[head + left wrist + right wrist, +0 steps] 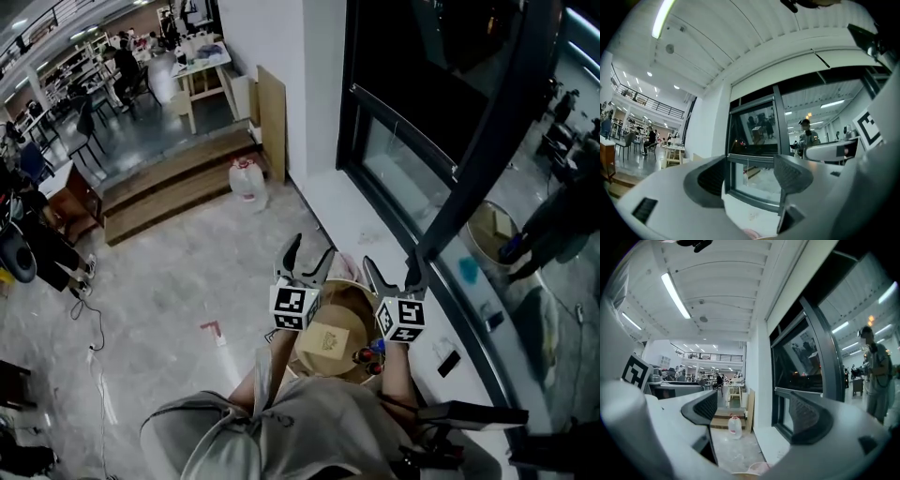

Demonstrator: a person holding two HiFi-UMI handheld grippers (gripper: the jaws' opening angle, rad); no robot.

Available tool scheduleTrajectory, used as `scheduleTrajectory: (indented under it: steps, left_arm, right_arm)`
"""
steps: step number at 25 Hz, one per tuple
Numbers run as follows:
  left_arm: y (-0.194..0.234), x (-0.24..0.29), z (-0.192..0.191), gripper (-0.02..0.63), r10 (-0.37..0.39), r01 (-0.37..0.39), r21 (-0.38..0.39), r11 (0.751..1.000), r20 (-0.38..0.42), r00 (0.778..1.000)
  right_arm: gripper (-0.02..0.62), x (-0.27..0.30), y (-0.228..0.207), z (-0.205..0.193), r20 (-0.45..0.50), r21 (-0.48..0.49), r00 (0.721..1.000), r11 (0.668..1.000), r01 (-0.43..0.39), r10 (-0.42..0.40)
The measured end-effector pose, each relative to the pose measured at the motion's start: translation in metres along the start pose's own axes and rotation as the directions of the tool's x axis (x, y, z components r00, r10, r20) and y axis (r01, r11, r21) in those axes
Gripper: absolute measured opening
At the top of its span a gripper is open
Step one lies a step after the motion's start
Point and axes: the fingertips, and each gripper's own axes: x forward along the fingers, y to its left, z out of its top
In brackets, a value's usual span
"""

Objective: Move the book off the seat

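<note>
While both tongs are held level above it, the flat tan book (326, 341) lies on the round, pale wooden seat (354, 298), near its middle and just in front of the person's grey hooded top (309, 422). Its cover is plain, cardboard-coloured and roughly square, with one small dark emblem at its centre. It lies flat, closed, and turned a little askew to the seat's rim. At the seat's right edge, just beside the book, sit a few small red and blue things (368, 356) too small to make out.

The left gripper (307, 259) (750, 174), white with dark ribbed pads and a black-and-white marker cube (295, 307), has its jaws spread with nothing between them. Its own view shows only the dark-framed window (754, 136) through the gap. The right gripper (390, 274) (754, 414), of the same build, is likewise spread and empty. Between its jaws appear the grey speckled floor (731, 448) and a clear plastic water jug with a red cap (734, 426) standing by the low wooden steps (173, 183). Neither gripper touches the book, and both are well clear of the seat.
</note>
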Motion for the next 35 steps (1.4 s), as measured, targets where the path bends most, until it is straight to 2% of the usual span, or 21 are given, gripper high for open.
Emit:
scheduleTrajectory:
  steps: [5, 9, 11, 13, 17, 21, 30, 35]
  left_arm:
    - [-0.003, 0.001, -0.007, 0.308, -0.007, 0.006, -0.039, 0.999, -0.028, 1.0]
    - [0.012, -0.005, -0.001, 0.308, 0.076, -0.075, 0.032, 0.997, -0.048, 0.996]
    - [0.017, -0.01, -0.002, 0.308, 0.094, -0.094, -0.006, 0.996, -0.042, 0.995]
    - [0.015, -0.013, -0.002, 0.313, 0.083, -0.083, -0.076, 0.994, -0.007, 0.997]
    - [0.001, -0.013, 0.002, 0.313, 0.049, -0.047, -0.058, 0.997, 0.038, 0.998]
    - [-0.005, -0.011, 0.003, 0.313, 0.01, -0.009, -0.03, 1.0, 0.03, 1.0]
    - [0.001, -0.015, -0.005, 0.313, -0.024, 0.024, -0.053, 0.998, 0.005, 1.0]
    - [-0.014, -0.008, -0.014, 0.313, -0.109, 0.108, -0.066, 0.992, -0.014, 0.994]
  right_arm:
    - [0.479, -0.004, 0.002, -0.009, -0.015, 0.011, 1.0, 1.0, -0.002, 0.002]
    - [0.479, -0.009, 0.008, -0.01, -0.021, 0.003, 1.0, 1.0, -0.003, 0.003]
    - [0.477, -0.013, 0.011, -0.01, -0.022, 0.0, 1.0, 1.0, -0.008, 0.008]
    - [0.479, -0.017, 0.012, -0.012, -0.025, -0.002, 1.0, 1.0, -0.015, 0.015]
    - [0.477, -0.021, 0.01, -0.018, -0.029, -0.002, 0.999, 1.0, -0.019, 0.019]
    - [0.478, -0.019, 0.007, -0.02, -0.032, 0.005, 0.999, 1.0, -0.006, 0.006]
    - [0.479, -0.021, 0.013, -0.027, -0.048, 0.012, 0.999, 1.0, 0.012, -0.011]
    - [0.479, -0.037, 0.004, -0.021, -0.045, -0.004, 0.995, 0.996, 0.092, -0.092]
